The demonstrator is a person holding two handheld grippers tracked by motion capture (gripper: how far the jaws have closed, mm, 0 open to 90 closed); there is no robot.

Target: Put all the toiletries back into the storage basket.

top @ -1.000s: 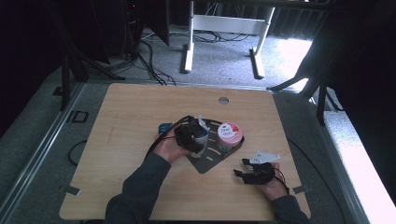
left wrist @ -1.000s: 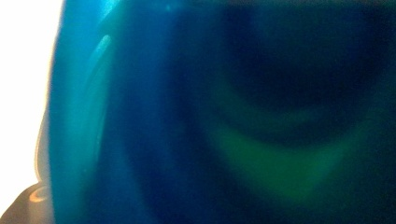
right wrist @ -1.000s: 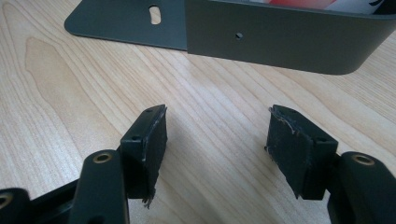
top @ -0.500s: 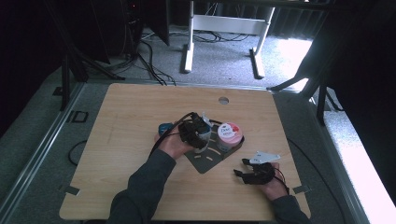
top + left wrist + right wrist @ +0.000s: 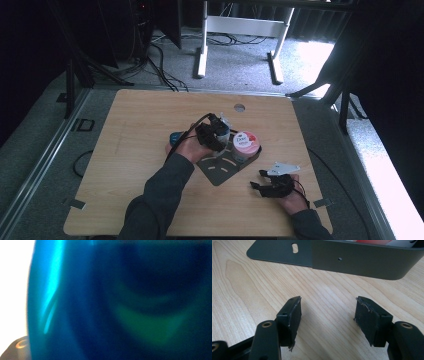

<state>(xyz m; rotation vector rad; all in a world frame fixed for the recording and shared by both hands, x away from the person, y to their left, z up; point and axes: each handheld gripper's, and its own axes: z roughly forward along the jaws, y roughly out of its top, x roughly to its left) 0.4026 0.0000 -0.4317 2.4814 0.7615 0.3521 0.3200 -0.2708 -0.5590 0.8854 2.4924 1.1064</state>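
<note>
On the wooden desk, seen from the high view, the left claw sits near the centre, over the twelve o'clock end of a dark metal tray that lies tilted across the boards. Right in front of its camera is a blue object, so near and so blurred that it covers almost the whole left gripper view; a greenish curved patch shows on it, but no writing can be read there. Whether the left claw is closed on that blue object cannot be told, since its jaws are hidden. A little blue also shows at nine o'clock of the person's left hand in the high view. Just at three o'clock of the left claw stands a white tub with a pink-red lid, inside the tray; the lid bears a dark word that looks like "Dove", though it is too small to be sure. The right claw rests low on the desk at about five o'clock of the tray, well apart from the left one. In the right gripper view its two black pads stand wide apart with bare wood between them, gripping nothing, and the tray's grey wall lies ahead at twelve o'clock.
</note>
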